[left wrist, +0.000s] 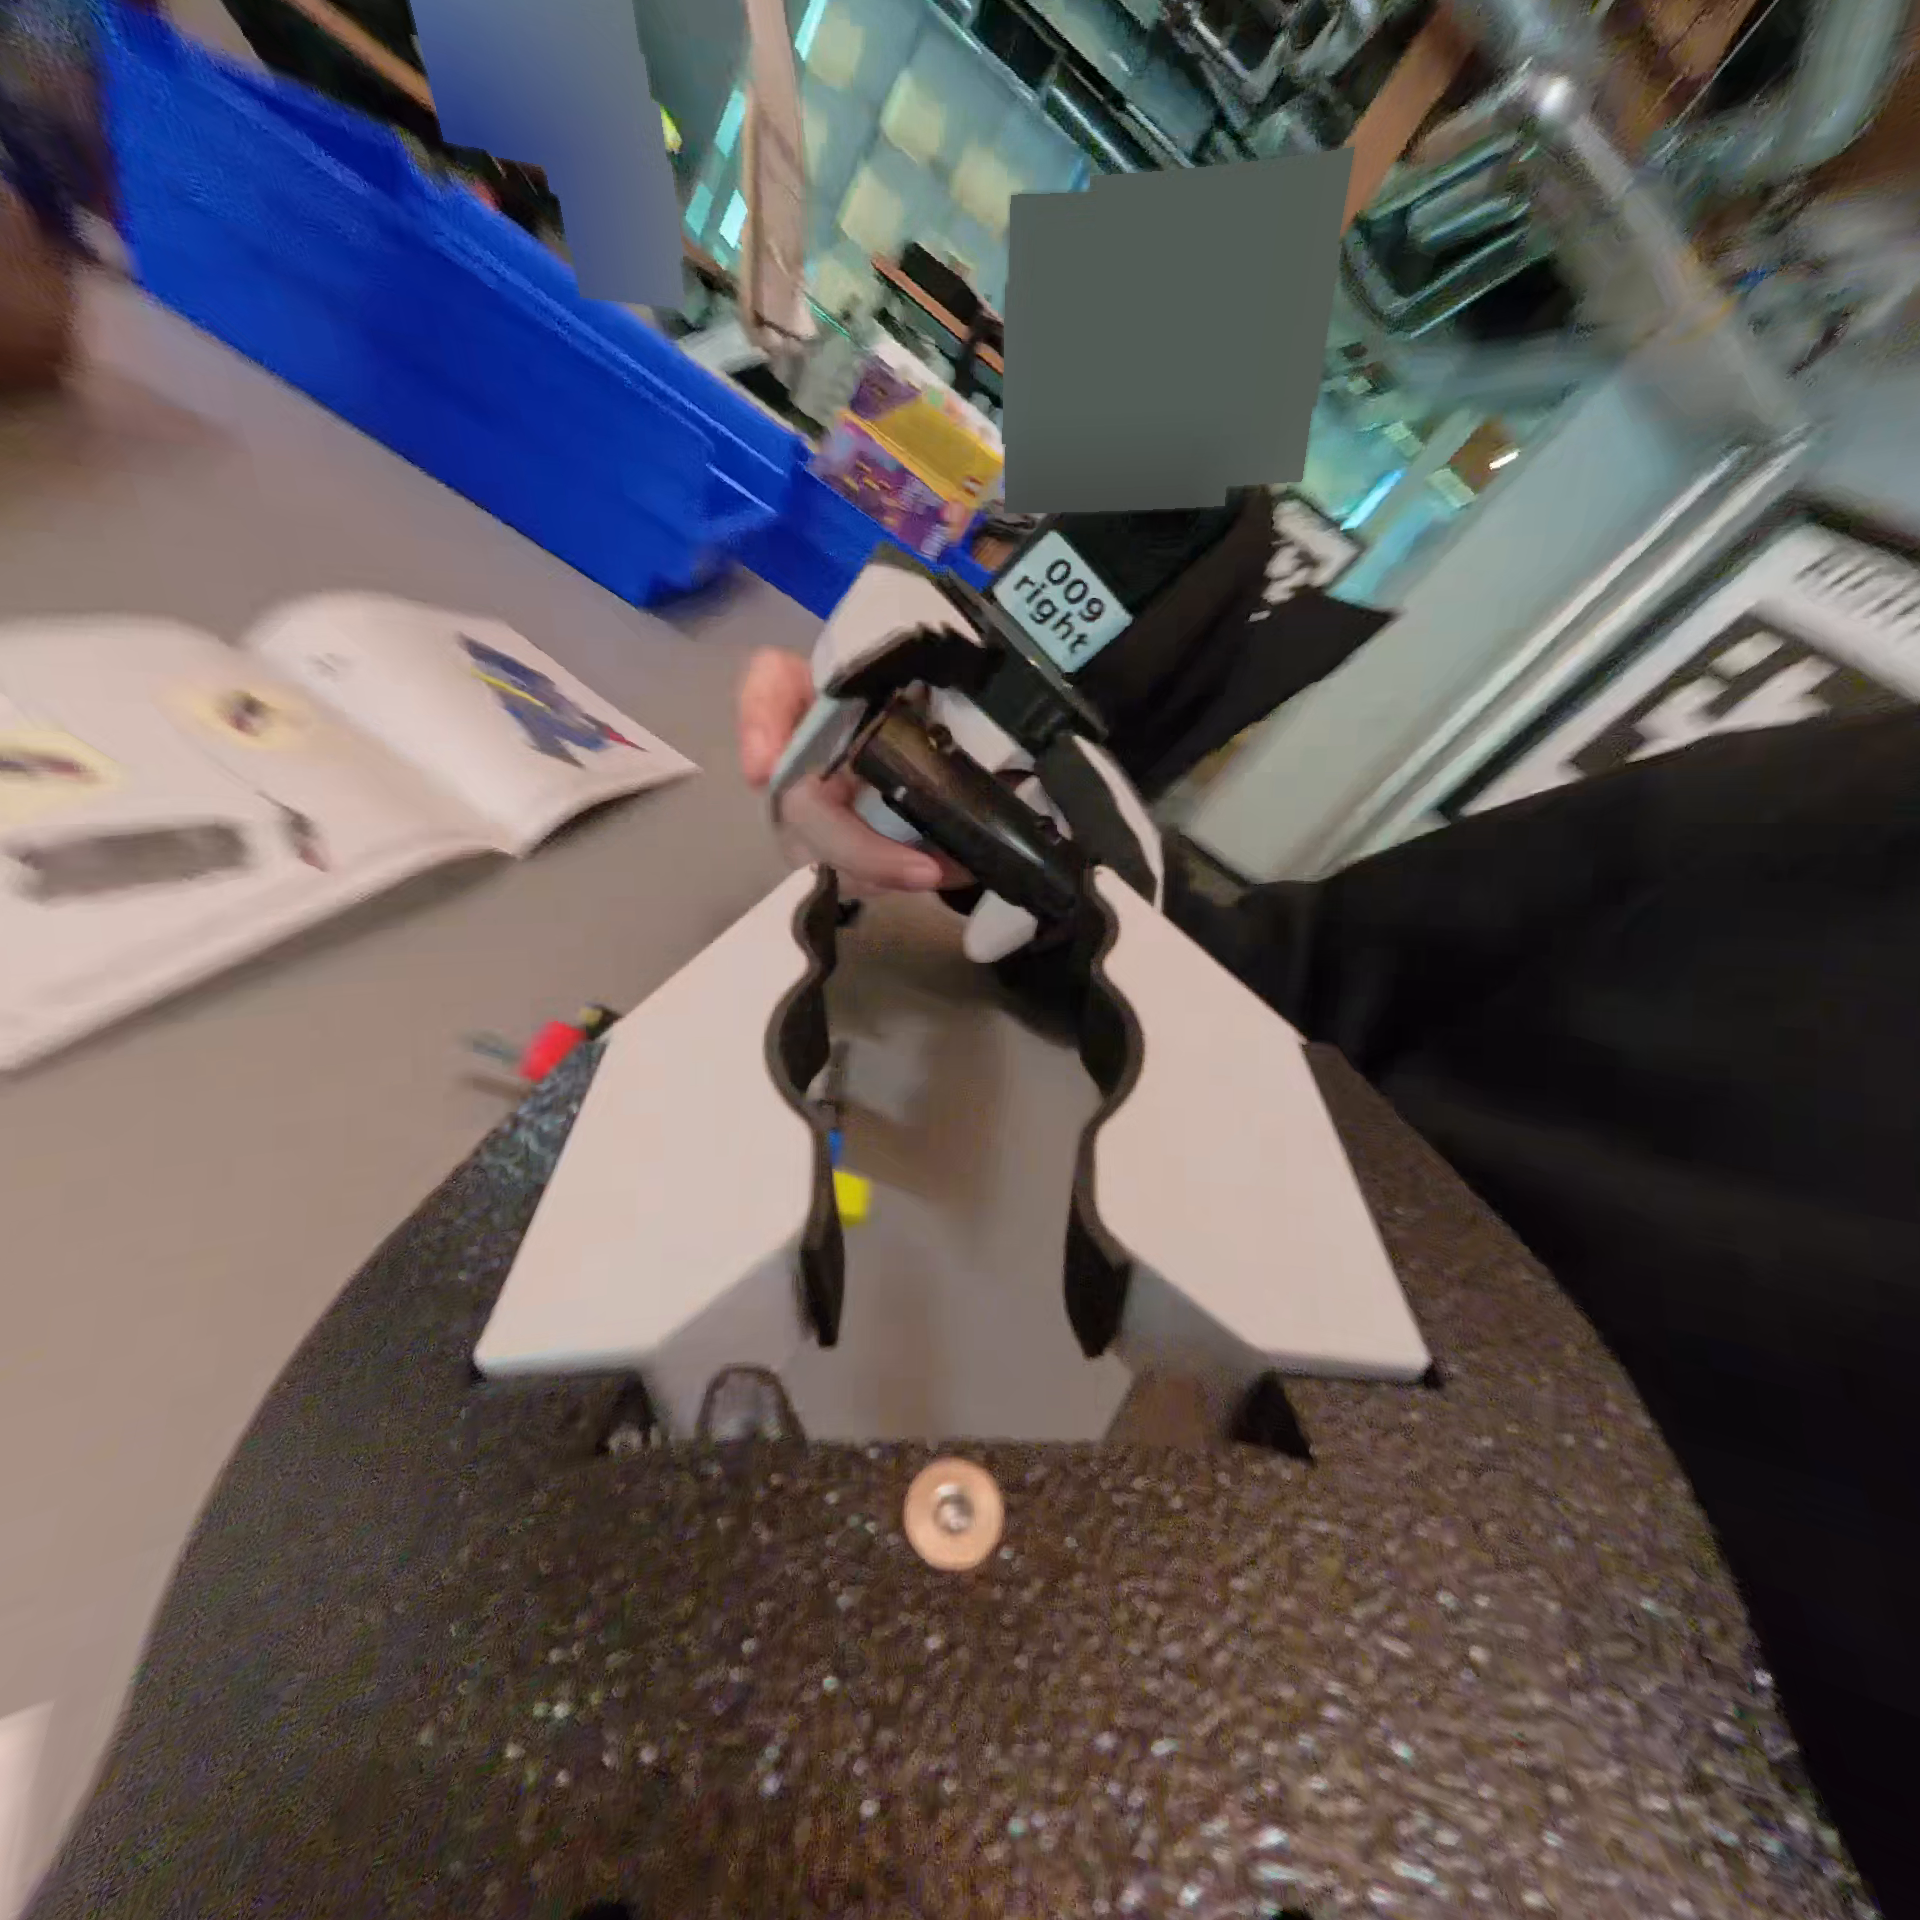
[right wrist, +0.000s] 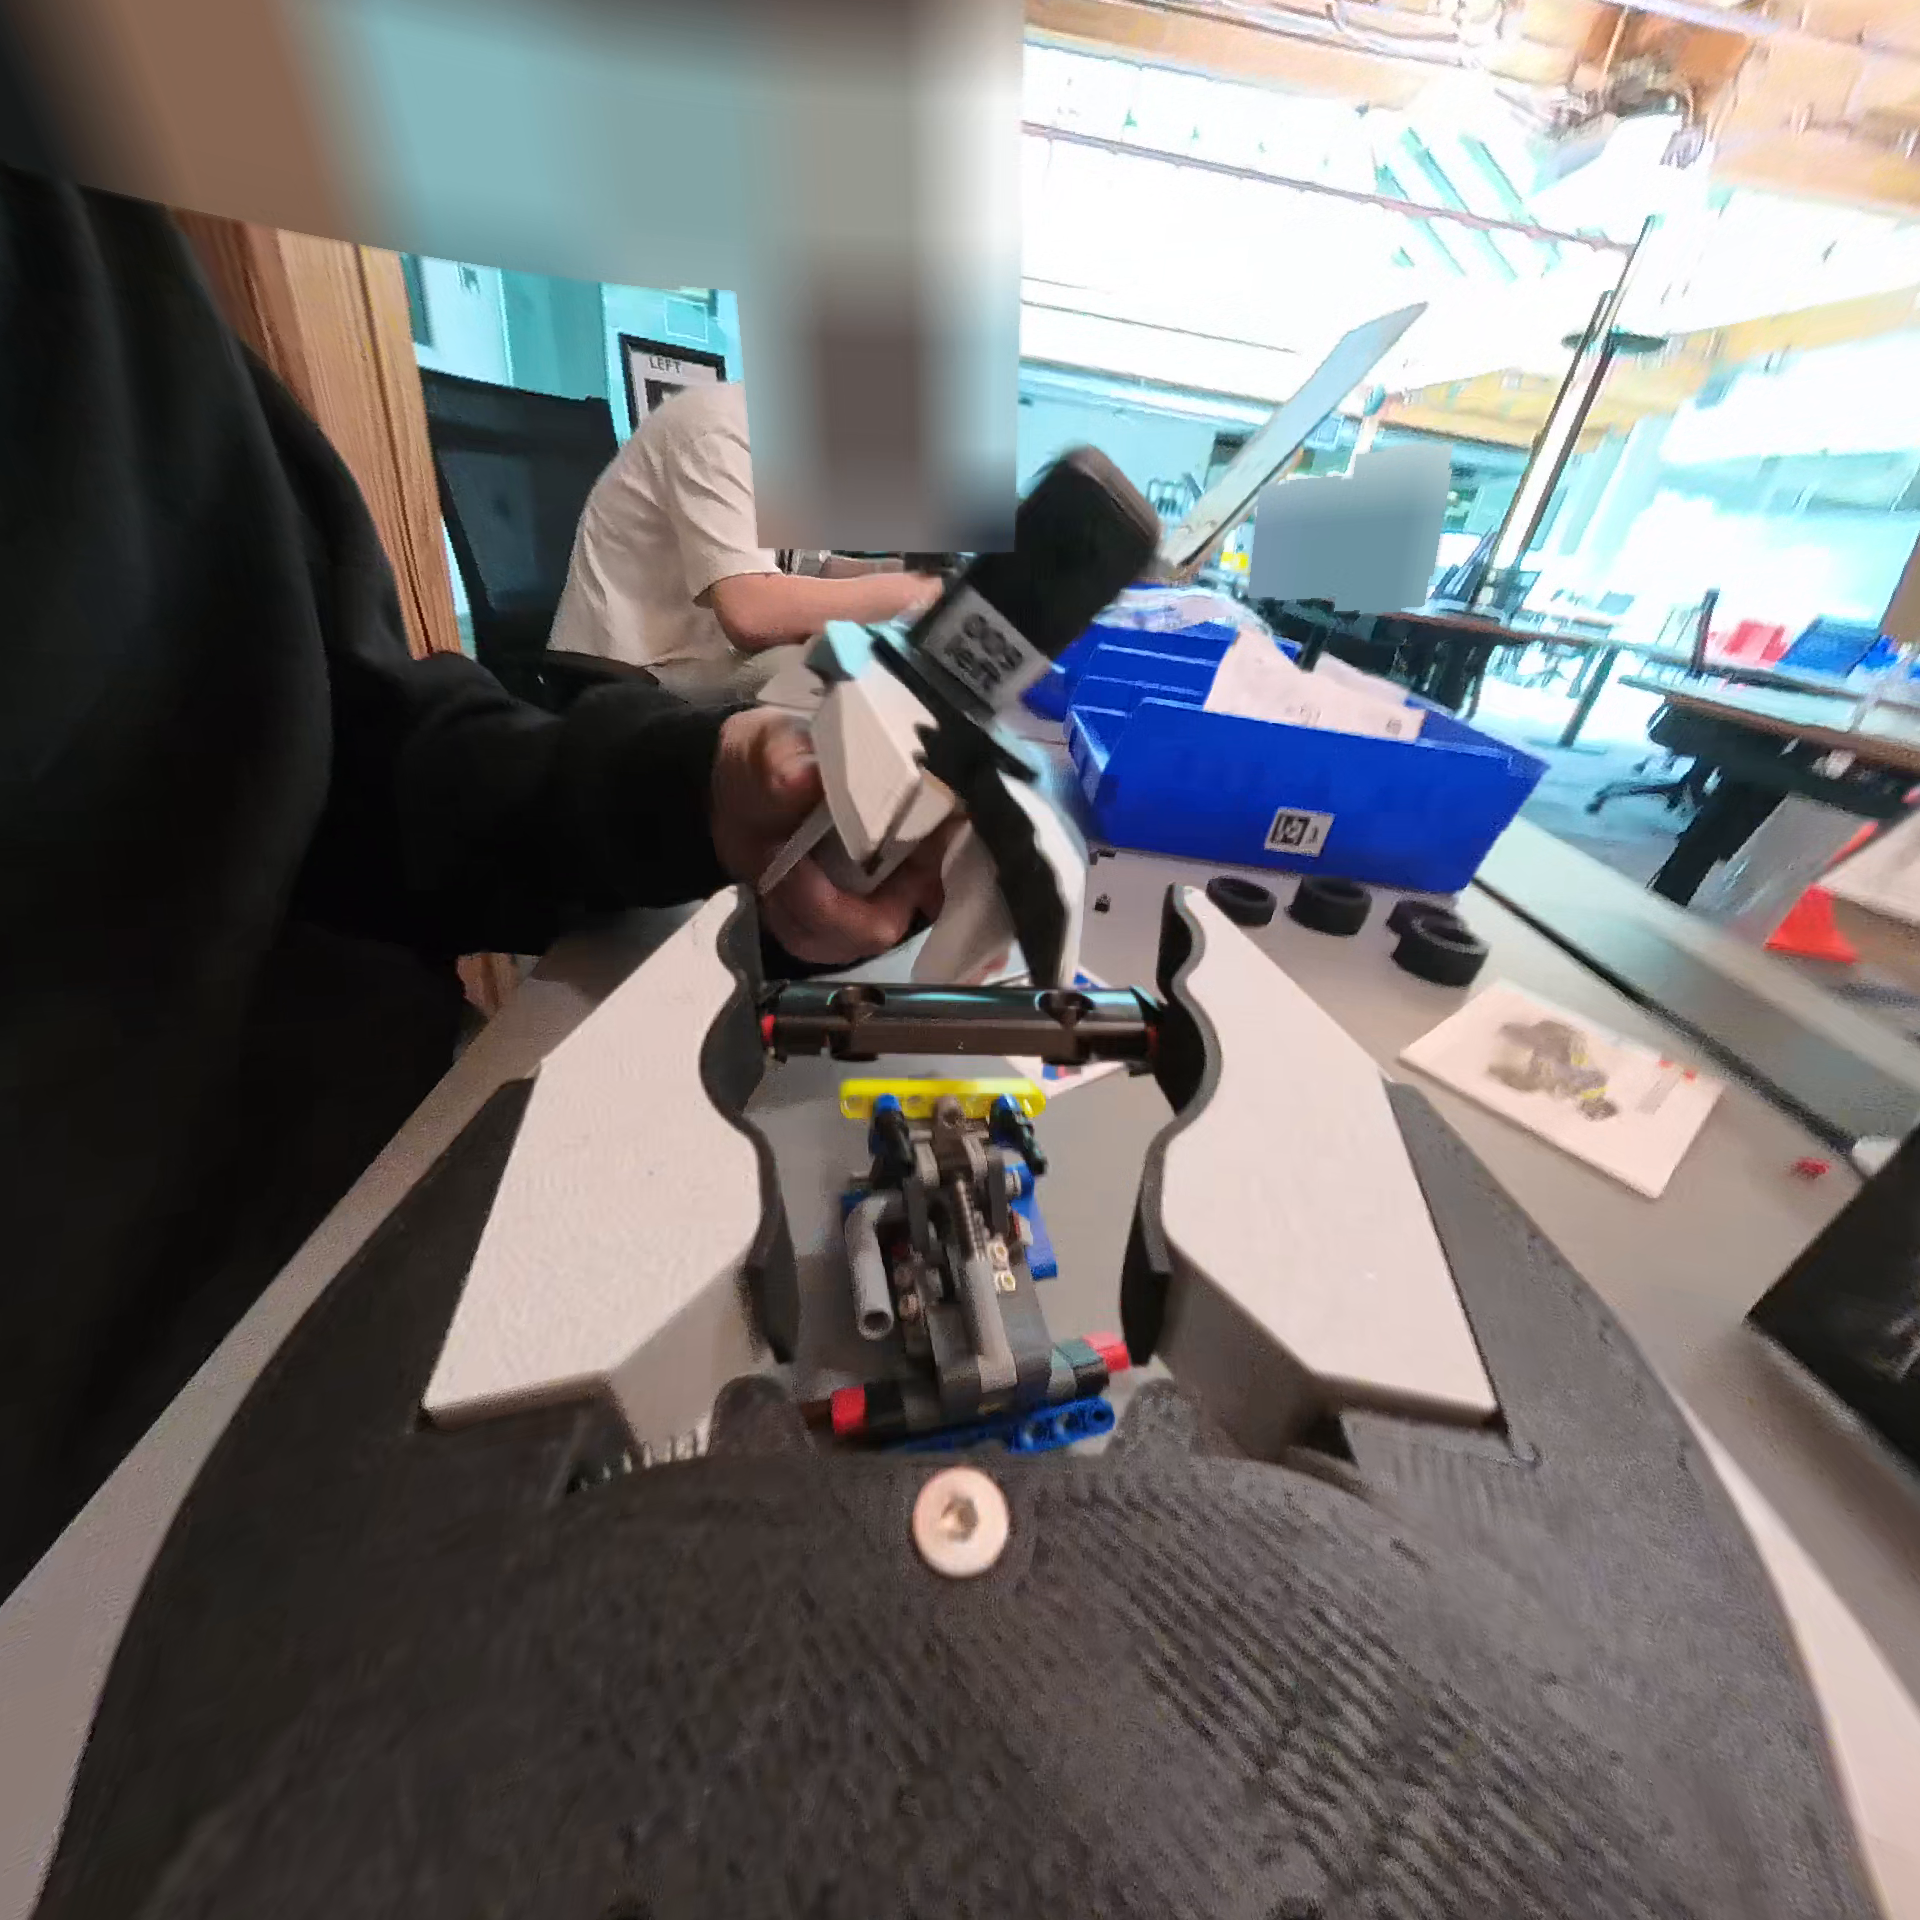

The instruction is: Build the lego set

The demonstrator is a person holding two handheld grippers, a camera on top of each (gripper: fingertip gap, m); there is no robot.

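This is an open-plan workshop or lab space. A grey worktop carries blue plastic parts bins, loose black toy tyres, open building-instruction booklets and a half-built brick model. Beyond stand further long tables with chairs, more bins, exposed timber ceiling beams and large bright windows. A person in a white shirt sits at a neighbouring desk.

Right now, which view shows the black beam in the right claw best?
The right wrist view: the black beam spans sharply between both right claw fingers, its ends against the pads. The left wrist view shows that beam farther off, slanted, blurred, partly hidden.
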